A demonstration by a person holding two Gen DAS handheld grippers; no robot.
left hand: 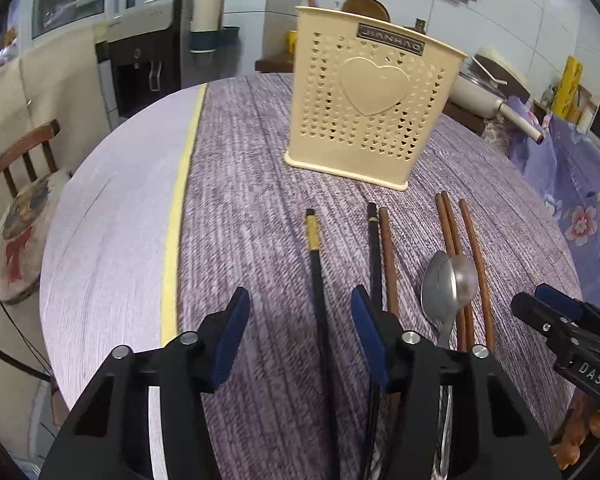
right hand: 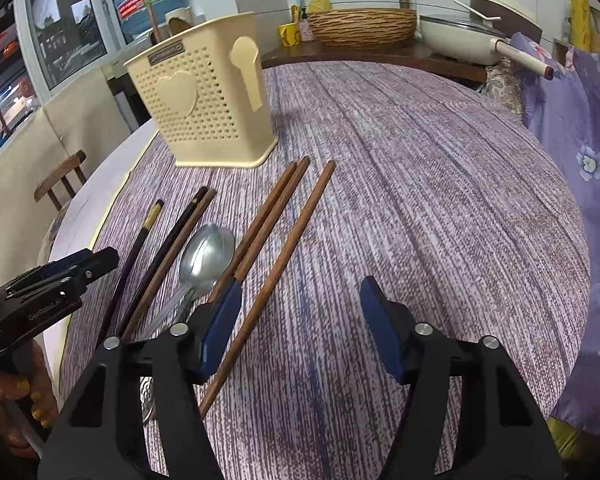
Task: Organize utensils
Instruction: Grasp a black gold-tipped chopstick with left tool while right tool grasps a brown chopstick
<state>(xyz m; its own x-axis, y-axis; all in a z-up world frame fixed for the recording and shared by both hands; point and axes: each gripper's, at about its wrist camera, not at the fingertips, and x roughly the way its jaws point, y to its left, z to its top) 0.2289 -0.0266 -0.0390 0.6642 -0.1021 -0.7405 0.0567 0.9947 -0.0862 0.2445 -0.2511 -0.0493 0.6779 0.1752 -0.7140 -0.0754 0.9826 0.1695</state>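
While the chopsticks (left hand: 382,256) and spoon (left hand: 450,280) lie side by side mid-table, short of the cream holder (left hand: 370,96) nearer the far edge, the left gripper (left hand: 300,320) straddles a black chopstick (left hand: 318,280), pads apart. Beside it, the right gripper (right hand: 300,312) straddles a brown chopstick (right hand: 288,248), unclamped.

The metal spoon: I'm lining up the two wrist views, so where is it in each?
Left wrist view: metal spoon lies right of centre, over brown chopsticks.
Right wrist view: it lies left of centre.
Shared landmark: the cream utensil holder stands beyond it.
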